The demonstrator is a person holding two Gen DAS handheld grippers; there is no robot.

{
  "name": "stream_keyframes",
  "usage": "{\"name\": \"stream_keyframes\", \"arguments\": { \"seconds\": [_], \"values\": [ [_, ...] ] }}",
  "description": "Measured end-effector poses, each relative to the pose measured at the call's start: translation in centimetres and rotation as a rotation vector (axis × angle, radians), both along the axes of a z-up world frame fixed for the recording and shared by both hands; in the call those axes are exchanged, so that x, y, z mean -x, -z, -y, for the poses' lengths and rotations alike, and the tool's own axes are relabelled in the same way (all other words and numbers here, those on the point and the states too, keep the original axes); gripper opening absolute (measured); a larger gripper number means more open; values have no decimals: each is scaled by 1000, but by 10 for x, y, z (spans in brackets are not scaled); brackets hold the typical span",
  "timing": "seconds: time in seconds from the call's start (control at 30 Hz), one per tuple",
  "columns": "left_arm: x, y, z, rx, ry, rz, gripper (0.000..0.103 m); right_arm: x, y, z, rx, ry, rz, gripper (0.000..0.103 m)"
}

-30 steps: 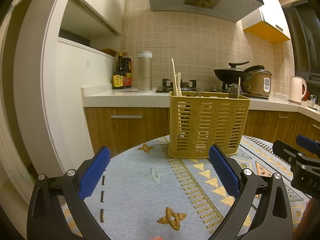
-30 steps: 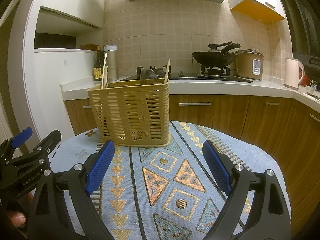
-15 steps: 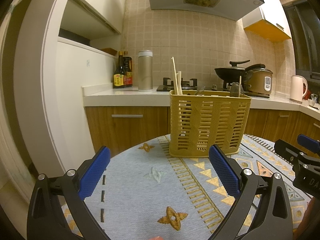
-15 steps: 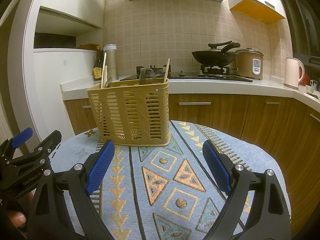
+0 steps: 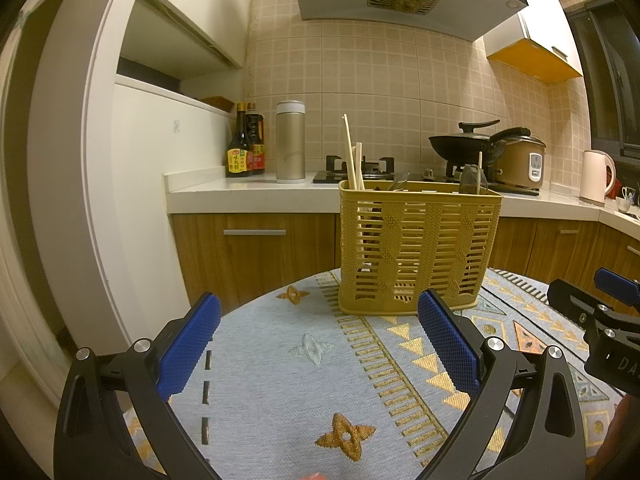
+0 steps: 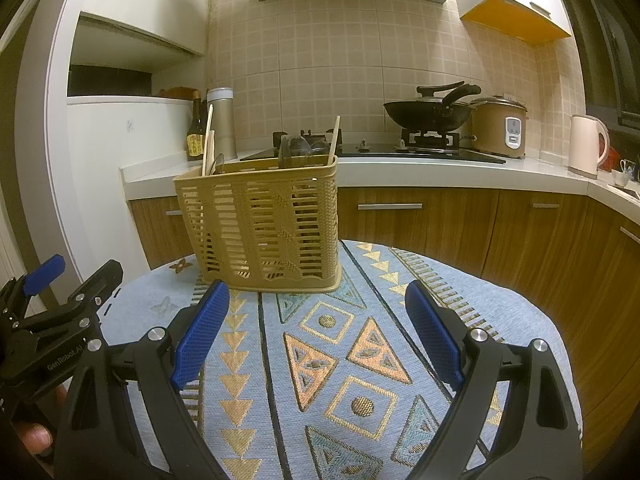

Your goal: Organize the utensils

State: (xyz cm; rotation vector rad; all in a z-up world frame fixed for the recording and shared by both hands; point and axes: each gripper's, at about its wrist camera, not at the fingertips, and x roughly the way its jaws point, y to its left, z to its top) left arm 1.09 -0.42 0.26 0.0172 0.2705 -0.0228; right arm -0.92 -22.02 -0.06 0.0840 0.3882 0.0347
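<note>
left wrist view: the left gripper (image 5: 318, 334) hangs over a round table (image 5: 280, 380) with a patterned blue cloth, its blue pads wide apart and nothing between them. the basket (image 5: 416, 252), a yellow slatted plastic one, stands upright on the cloth at 12 o'clock of the gripper, a little toward 1, well apart from the pads. two chopsticks (image 5: 352, 158) rise from its corner at 11 o'clock, and another thin stick (image 5: 479, 170) stands near the corner at 1 o'clock. dark utensils (image 5: 472, 176) poke above the rim there, perhaps ladle or spoon heads; the view is too dim to say. at 3 o'clock the right gripper (image 5: 592, 308) shows at the frame edge.

right wrist view: the right gripper (image 6: 316, 328) also stands wide and empty above the cloth, with the basket (image 6: 260, 232) at 11 o'clock, apart from its pads. the left gripper (image 6: 64, 292) sits at 9 o'clock, with part of a hand (image 6: 36, 436) below it. behind the table runs a counter (image 6: 400, 176) with a wok (image 6: 428, 114), a rice cooker (image 6: 500, 126) and a kettle (image 6: 586, 148).
</note>
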Motion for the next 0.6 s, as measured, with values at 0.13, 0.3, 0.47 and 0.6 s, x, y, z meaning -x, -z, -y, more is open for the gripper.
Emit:
{"name": "stream_keyframes", "arguments": {
  "seconds": [0.13, 0.3, 0.47, 0.6],
  "values": [
    [-1, 0, 0, -7, -2, -2, 95, 0, 0, -1, 4, -1, -1, 85],
    [0, 0, 0, -7, -1, -4, 95, 0, 0, -1, 5, -1, -2, 85],
    [0, -1, 0, -8, 0, -4, 95, 0, 0, -1, 9, -1, -2, 86],
    [0, -2, 0, -12, 4, 0, 95, -1, -1, 0, 5, 1, 4, 88]
  ]
}}
